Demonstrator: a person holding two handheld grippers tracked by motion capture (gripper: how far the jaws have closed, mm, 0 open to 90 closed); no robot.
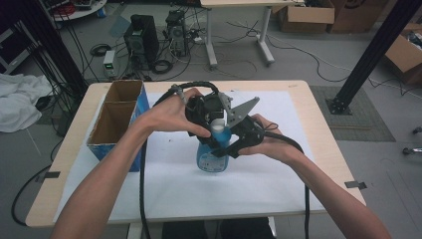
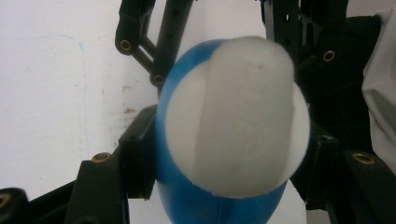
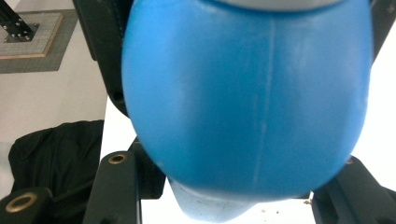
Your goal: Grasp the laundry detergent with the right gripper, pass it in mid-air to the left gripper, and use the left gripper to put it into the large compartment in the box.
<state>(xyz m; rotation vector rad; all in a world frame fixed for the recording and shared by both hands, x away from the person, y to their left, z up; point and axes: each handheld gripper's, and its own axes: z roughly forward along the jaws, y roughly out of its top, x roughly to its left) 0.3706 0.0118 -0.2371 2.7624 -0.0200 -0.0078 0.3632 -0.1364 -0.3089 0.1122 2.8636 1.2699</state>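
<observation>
left tool (image 1: 211, 130): comes down over the top of the blue bottle (image 1: 213, 154); in the left gripper view its jaws sit against either side of the bottle just under the white cap (image 2: 238, 116), closed on it
right tool (image 1: 226, 147): comes at the bottle from the right, low on the body; in the right gripper view the jaws press both flanks of the blue body (image 3: 243, 98), closed on it
left hand (image 1: 171, 115): wraps its tool, just left of the bottle and above it
right hand (image 1: 271, 142): holds its tool, just right of the bottle
grey plate (image 1: 242, 109): on top of the right tool, above and right of the cap
blue bottle: upright on the white sheet, mid desk, base on the sheet, both tools on it
white cap: rounded, on top of the bottle, between the left tool's jaws
white sheet (image 1: 209, 189): under the bottle, covers most of the desk
desk (image 1: 318, 114): light wood, bare edge right of the bottle
cardboard box (image 1: 117, 122): open top, blue outside, two compartments, well left of the bottle, on the desk's left part
cables (image 1: 142, 199): black, trail from the tools toward the near edge, either side of the bottle
floor items (image 1: 142, 40): computer tower and wires on the floor, far behind the bottle
white cloth (image 1: 20, 99): off the desk, far left of the bottle
</observation>
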